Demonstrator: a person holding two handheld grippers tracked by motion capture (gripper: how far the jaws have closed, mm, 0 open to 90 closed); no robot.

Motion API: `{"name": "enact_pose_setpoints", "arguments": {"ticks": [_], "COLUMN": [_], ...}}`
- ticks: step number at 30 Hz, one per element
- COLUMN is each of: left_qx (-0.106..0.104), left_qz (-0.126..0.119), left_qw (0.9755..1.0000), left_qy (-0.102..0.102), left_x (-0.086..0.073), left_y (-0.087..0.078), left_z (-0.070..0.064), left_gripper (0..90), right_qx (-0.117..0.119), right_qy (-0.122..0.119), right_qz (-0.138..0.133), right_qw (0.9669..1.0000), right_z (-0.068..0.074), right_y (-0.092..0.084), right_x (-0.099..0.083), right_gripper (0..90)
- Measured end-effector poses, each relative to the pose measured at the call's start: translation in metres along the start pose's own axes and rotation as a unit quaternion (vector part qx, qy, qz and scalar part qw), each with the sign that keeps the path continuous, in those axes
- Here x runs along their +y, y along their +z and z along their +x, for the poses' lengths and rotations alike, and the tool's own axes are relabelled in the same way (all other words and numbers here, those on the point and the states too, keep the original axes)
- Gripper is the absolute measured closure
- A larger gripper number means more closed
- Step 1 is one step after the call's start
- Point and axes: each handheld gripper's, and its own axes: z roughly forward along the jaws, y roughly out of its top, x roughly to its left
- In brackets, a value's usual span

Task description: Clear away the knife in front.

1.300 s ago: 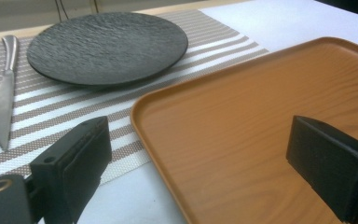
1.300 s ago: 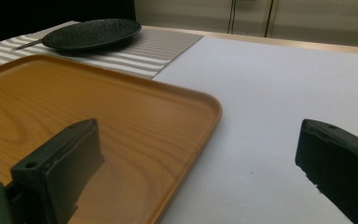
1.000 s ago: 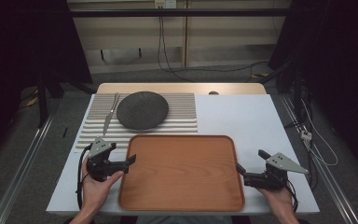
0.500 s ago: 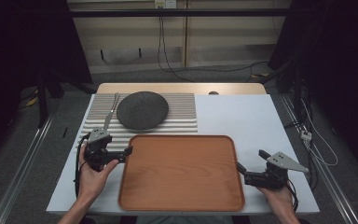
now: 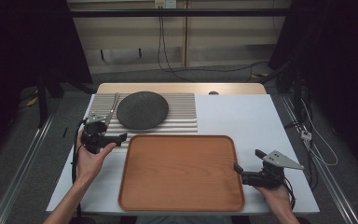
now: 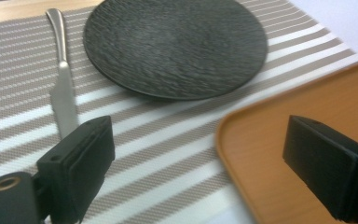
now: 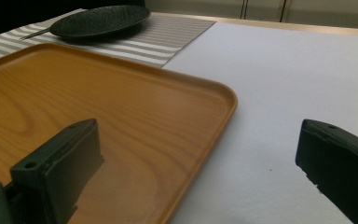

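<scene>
The left gripper (image 5: 107,140) hovers over the striped placemat (image 5: 182,112), its jaws spread wide with nothing between them. In the left gripper view, one jaw sits beside the tip of the single knife (image 6: 61,88) and the other hangs over the near left corner of the wooden tray (image 6: 307,121). One dark round plate (image 5: 142,110) rests on the placemat, bare, just right of the knife and short of the tray's far rim. The one tray (image 5: 182,172) lies flat in the middle of the white table (image 5: 242,116) and holds nothing; its far left edge overlaps the placemat. Open white surface runs beyond the tray's right rim and far side. The right gripper (image 5: 244,172) sits at that right rim, jaws wide apart and holding nothing, one over the tray, the other over the table.
</scene>
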Motion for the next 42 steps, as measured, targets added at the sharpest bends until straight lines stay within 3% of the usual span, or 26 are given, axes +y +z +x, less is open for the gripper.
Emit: {"name": "enact_pose_setpoints", "arguments": {"ticks": [5,9,11,14,16,19,20,22,26,30,35,38,42], "left_qx": [0.009,0.03,0.029,0.037,0.048,0.047,0.05,0.064,0.086,0.091,0.098,0.096,0.098], "left_qz": [-0.005,0.004,0.008,0.026,0.025,0.023,0.026,0.032,0.033,0.031,0.046,0.044,0.055], "left_qw": [0.9999,0.9995,0.9993,0.9988,0.9984,0.9982,0.9981,0.9973,0.9955,0.9948,0.993,0.993,0.9911], "left_qy": [-0.007,-0.009,-0.022,-0.018,-0.013,-0.03,-0.025,-0.017,-0.021,-0.035,-0.047,-0.053,-0.072], "left_x": [0.008,0.018,0.024,0.034,0.039,0.045,0.047,0.051,0.06,0.064,0.068,0.068,0.063], "left_y": [0.003,0.01,0.015,0.021,0.025,0.03,0.032,0.036,0.047,0.055,0.074,0.081,0.097], "left_z": [0.01,0.023,0.031,0.04,0.045,0.052,0.053,0.056,0.068,0.077,0.091,0.094,0.1], "left_gripper": [9.1,11.8,11.5,11.9,12.2,13.3,14.6,15.2,19.9,23.0,26.8,32.6,38.0], "right_qx": [-0.001,-0.003,-0.004,-0.006,-0.007,-0.008,-0.008,-0.007,-0.004,-0.005,-0.006,-0.006,-0.004], "right_qy": [-0.005,-0.002,-0.003,-0.003,-0.002,-0.001,-0.001,-0.001,-0.004,-0.01,-0.005,-0.007,-0.004], "right_qz": [-0.001,0.001,0.004,0.004,0.005,0.005,0.006,0.006,0.006,0.008,0.009,0.009,0.009], "right_qw": [1.0,1.0,1.0,1.0,1.0,1.0,1.0,1.0,1.0,0.9999,0.9999,0.9999,0.9999], "right_z": [0.002,0.001,0.002,0.002,0.002,0.002,0.002,0.002,0.003,0.004,0.002,0.002,0.003], "right_y": [-0.001,-0.001,0.0,0.0,0.0,-0.001,-0.001,-0.001,0.0,0.0,0.001,0.001,0.001], "right_x": [0.0,0.0,0.0,0.0,0.0,0.0,0.0,0.0,0.0,0.0,0.0,0.0,0.0], "right_gripper": [0.0,0.0,0.0,0.0,0.0,0.0,0.0,0.0,0.0,0.0,0.0,0.0,0.0]}}
